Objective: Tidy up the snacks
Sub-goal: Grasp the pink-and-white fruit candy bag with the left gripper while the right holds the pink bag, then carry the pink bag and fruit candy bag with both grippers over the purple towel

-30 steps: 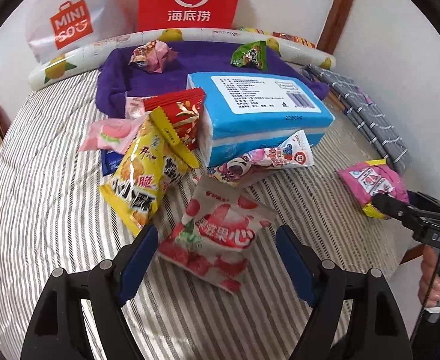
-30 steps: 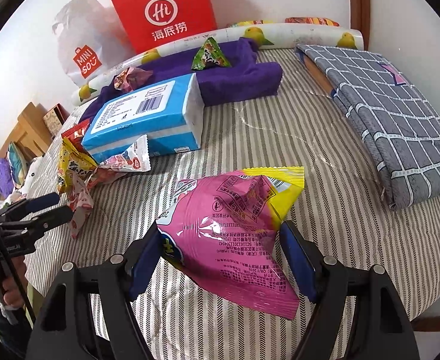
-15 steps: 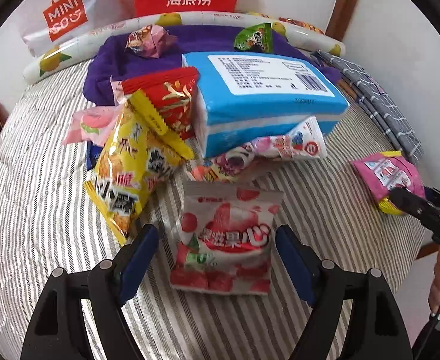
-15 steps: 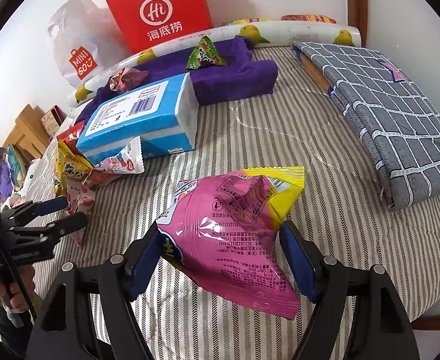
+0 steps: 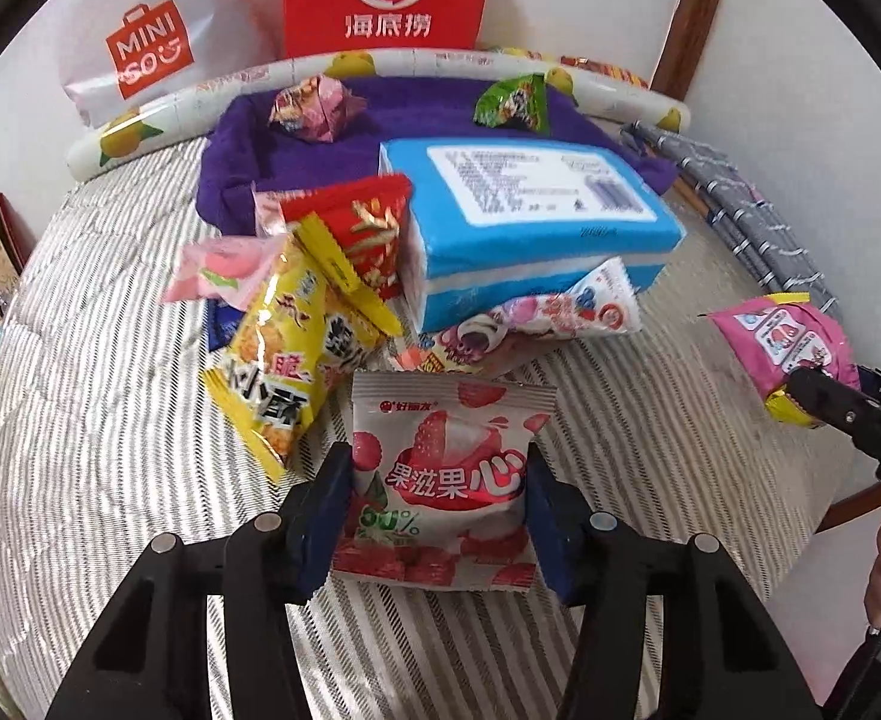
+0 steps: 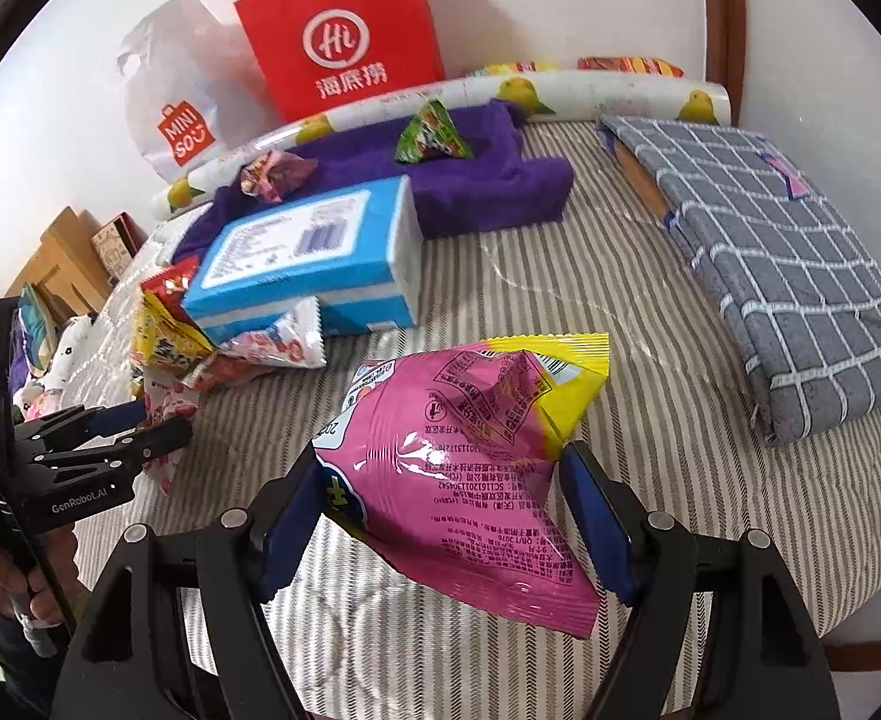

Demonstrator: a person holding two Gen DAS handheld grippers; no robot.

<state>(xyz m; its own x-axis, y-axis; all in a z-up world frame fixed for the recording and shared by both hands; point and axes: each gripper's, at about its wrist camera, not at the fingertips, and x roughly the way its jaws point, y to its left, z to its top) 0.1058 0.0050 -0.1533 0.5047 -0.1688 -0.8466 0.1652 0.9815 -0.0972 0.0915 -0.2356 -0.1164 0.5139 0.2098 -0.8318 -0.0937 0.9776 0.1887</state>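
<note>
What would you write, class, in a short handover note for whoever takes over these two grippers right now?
Left gripper: jaws closing on the strawberry snack packet, pads at its sides.
Right gripper: jaws grip the pink and yellow snack bag, raised off the striped bedspread.
Other snacks: a loose pile beside the blue tissue pack; two small packets on the purple towel.
Done: two packets in hand.
Left: place both, then sort the pile.

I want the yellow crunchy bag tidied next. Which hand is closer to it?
Left. The yellow bag lies just beside the left gripper, though its fingers are closing on the strawberry packet. The right gripper holds the pink bag farther away.
</note>
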